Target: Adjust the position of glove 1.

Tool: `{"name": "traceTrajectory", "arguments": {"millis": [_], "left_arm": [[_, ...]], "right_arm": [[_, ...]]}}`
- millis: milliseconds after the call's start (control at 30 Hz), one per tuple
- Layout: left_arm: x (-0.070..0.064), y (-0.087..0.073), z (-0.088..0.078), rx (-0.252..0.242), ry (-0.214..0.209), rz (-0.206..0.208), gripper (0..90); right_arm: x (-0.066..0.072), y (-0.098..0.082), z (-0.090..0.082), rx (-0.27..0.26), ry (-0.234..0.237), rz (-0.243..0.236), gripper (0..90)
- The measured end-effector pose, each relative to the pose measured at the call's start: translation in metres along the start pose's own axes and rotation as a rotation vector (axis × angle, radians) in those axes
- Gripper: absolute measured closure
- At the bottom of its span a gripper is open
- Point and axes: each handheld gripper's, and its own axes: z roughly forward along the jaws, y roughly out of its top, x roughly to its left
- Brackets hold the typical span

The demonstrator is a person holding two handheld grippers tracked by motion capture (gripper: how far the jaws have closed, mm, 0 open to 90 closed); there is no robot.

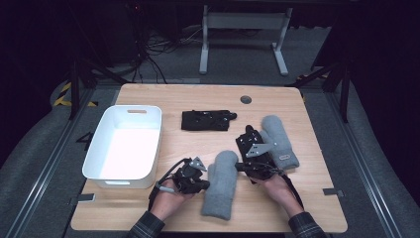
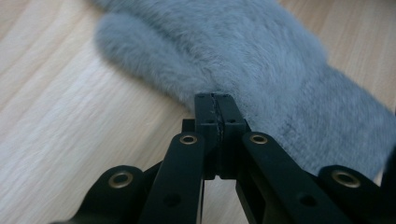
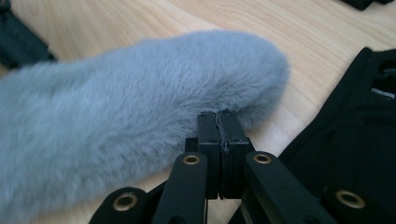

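Observation:
A grey fuzzy mitten (image 1: 221, 183) lies at the table's front centre, between my two grippers. My left gripper (image 1: 205, 185) points at its left edge; in the left gripper view the mitten (image 2: 243, 60) lies right ahead of that gripper (image 2: 216, 100), whose jaws are shut with their tips at the fur's edge. My right gripper (image 1: 238, 166) points at the mitten's right side near the fingertip end. In the right gripper view the jaws of this gripper (image 3: 218, 117) are shut too, tips against the mitten (image 3: 116, 102). Whether either gripper pinches fur I cannot tell.
A second grey mitten (image 1: 280, 139) lies to the right. One black glove (image 1: 205, 120) lies at centre back, another (image 1: 246, 138) under my right gripper's body, also the black glove (image 3: 355, 140) beside the jaws. A white bin (image 1: 99, 148) stands at the left.

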Motion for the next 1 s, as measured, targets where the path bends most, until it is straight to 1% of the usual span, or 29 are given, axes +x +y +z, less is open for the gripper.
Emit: {"name": "traceTrajectory", "arguments": {"millis": [67,167,233,267,333,367,400,433,467,500,533,567,600,633,700,733,800,833,867,900,933,967,1000], "left_arm": [[-0.004,0.002,0.005,-0.004,-0.017,0.020,89.9],[-0.007,0.003,0.006,-0.003,-0.029,0.034,89.9],[-0.009,0.001,0.002,-0.001,-0.039,0.049,89.9],[-0.011,0.000,-0.001,-0.012,-0.050,0.051,89.9],[-0.015,-0.003,-0.005,-0.012,-0.055,0.064,89.9],[-0.018,-0.005,-0.007,-0.004,-0.062,0.075,89.9],[-0.021,-0.008,-0.007,-0.006,-0.058,0.086,89.9],[-0.024,-0.010,-0.007,0.008,-0.057,0.096,89.9],[-0.028,-0.014,-0.005,0.009,-0.062,0.100,89.9],[-0.028,-0.014,-0.005,0.009,-0.062,0.100,89.9],[-0.030,-0.015,-0.004,0.018,-0.069,0.103,89.9],[-0.032,-0.016,-0.002,0.022,-0.078,0.103,89.8],[-0.034,-0.017,-0.001,0.026,-0.079,0.106,89.9],[-0.037,-0.016,0.001,0.022,-0.090,0.113,89.9],[-0.039,-0.016,0.002,0.025,-0.093,0.113,89.9],[-0.039,-0.015,0.002,0.023,-0.098,0.123,89.9],[-0.042,-0.012,0.005,0.010,-0.103,0.124,89.9],[-0.043,-0.010,0.008,0.009,-0.113,0.129,89.8],[-0.044,-0.008,0.010,0.006,-0.117,0.130,89.9],[-0.045,-0.005,0.012,0.014,-0.128,0.135,89.9],[-0.045,-0.005,0.012,0.014,-0.128,0.135,89.9],[-0.046,-0.002,0.016,0.009,-0.135,0.133,89.9],[-0.046,0.001,0.019,0.006,-0.143,0.144,89.8]], "right_arm": [[0.000,0.003,0.002,-0.004,-0.014,-0.006,90.0],[-0.001,0.003,-0.001,-0.024,-0.021,-0.006,90.0],[-0.003,0.002,-0.009,-0.046,-0.025,0.000,89.9],[-0.004,0.002,-0.013,-0.055,-0.027,0.003,89.9],[-0.006,-0.002,-0.022,-0.069,-0.018,0.019,89.9],[-0.006,-0.003,-0.025,-0.070,-0.011,0.024,89.9],[-0.004,-0.006,-0.029,-0.066,-0.006,0.024,89.9],[-0.003,-0.008,-0.031,-0.062,-0.001,0.023,89.9],[0.000,-0.011,-0.034,-0.058,0.006,0.023,89.9],[0.005,-0.015,-0.038,-0.056,0.013,0.020,89.9],[0.005,-0.015,-0.038,-0.056,0.013,0.020,89.9],[0.008,-0.017,-0.039,-0.050,0.019,0.021,89.9],[0.016,-0.022,-0.038,-0.039,0.031,0.014,89.9],[0.018,-0.023,-0.038,-0.036,0.037,0.012,89.9],[0.025,-0.026,-0.037,-0.021,0.042,-0.007,89.9],[0.027,-0.026,-0.037,-0.016,0.038,-0.016,89.9],[0.028,-0.027,-0.038,-0.013,0.031,-0.021,89.9],[0.027,-0.027,-0.040,-0.020,0.025,-0.023,89.9],[0.026,-0.028,-0.041,-0.020,0.025,-0.020,90.0],[0.025,-0.028,-0.042,-0.018,0.022,-0.014,89.9],[0.025,-0.028,-0.042,-0.018,0.022,-0.014,89.9],[0.023,-0.029,-0.042,-0.016,0.022,-0.009,90.0],[0.021,-0.029,-0.042,-0.015,0.018,-0.008,89.9]]}}
